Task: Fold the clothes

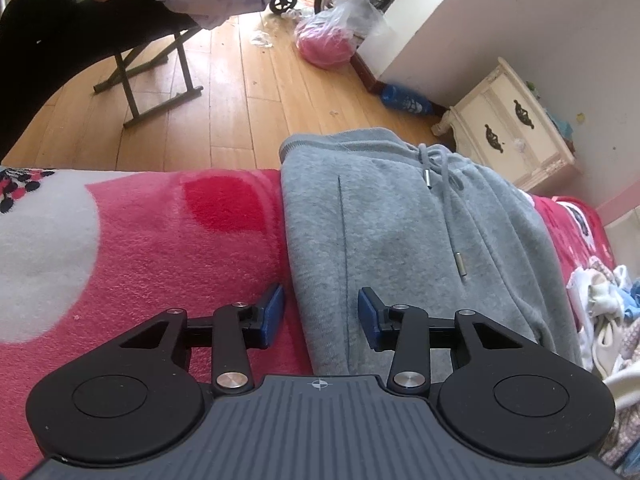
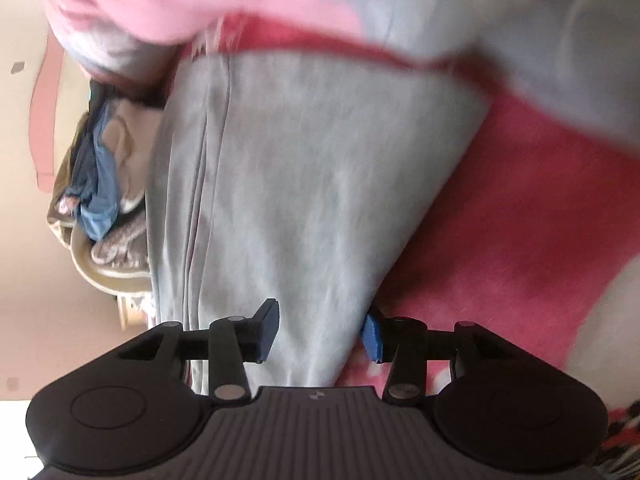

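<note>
Grey sweatpants point(image 1: 384, 232) with a drawstring lie folded on a red and white blanket point(image 1: 168, 236), waistband toward the bed edge. My left gripper point(image 1: 322, 314) is open and empty, low over the near left edge of the pants. In the right wrist view, which is blurred, my right gripper point(image 2: 320, 330) is open with the grey sweatpants point(image 2: 304, 184) fabric lying between the spread fingers; it is not clamped.
A pile of other clothes point(image 1: 604, 312) lies at the right of the bed, also in the right wrist view point(image 2: 104, 184). Beyond the bed edge are a wooden floor point(image 1: 240, 92), a cream nightstand point(image 1: 508, 128), a folding stool with a seated person point(image 1: 152, 80) and a pink bag point(image 1: 328, 40).
</note>
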